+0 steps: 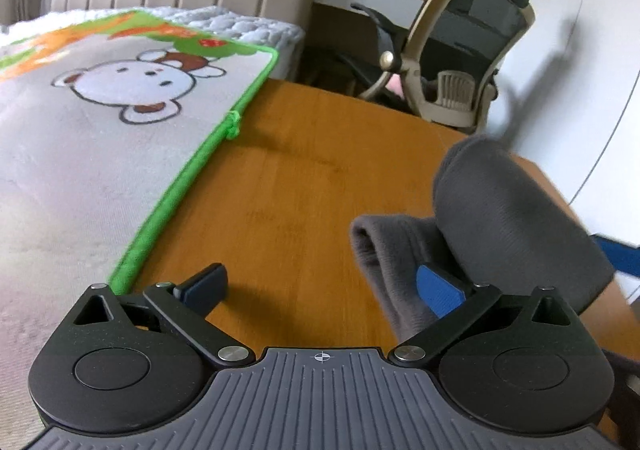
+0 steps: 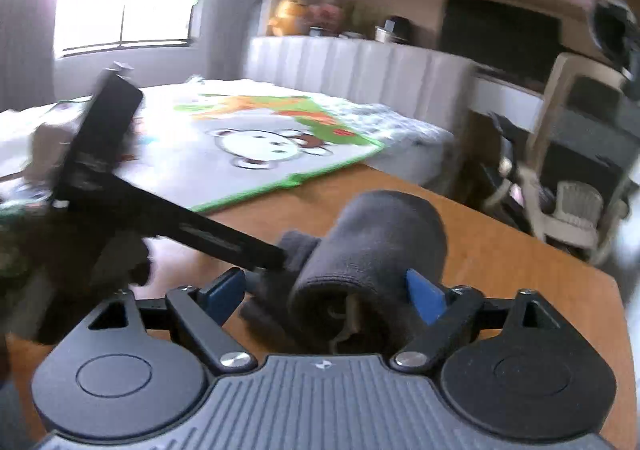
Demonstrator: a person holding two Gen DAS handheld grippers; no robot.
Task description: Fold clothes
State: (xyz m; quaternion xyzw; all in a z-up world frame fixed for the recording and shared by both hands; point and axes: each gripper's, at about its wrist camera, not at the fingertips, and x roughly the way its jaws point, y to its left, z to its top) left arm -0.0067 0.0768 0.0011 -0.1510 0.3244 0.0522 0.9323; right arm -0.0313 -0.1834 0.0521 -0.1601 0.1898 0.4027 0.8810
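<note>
A dark grey garment [image 1: 508, 218] is rolled into a thick bundle above the wooden table [image 1: 304, 178]. My left gripper [image 1: 320, 286] is open; its right finger [image 1: 438, 290] touches the loose grey cloth end, its left finger [image 1: 204, 286] is free over the wood. In the right wrist view the grey roll [image 2: 380, 250] sits between the wide-open fingers of my right gripper [image 2: 326, 292]. The left gripper's black body [image 2: 160, 218] reaches in from the left to the roll's loose end. Both views are blurred.
A cartoon bear mat [image 1: 100, 122] with a green edge lies over the table's left side and a bed. A beige office chair [image 1: 464, 50] stands beyond the table's far edge. A padded headboard [image 2: 352, 66] and cluttered shelves are behind.
</note>
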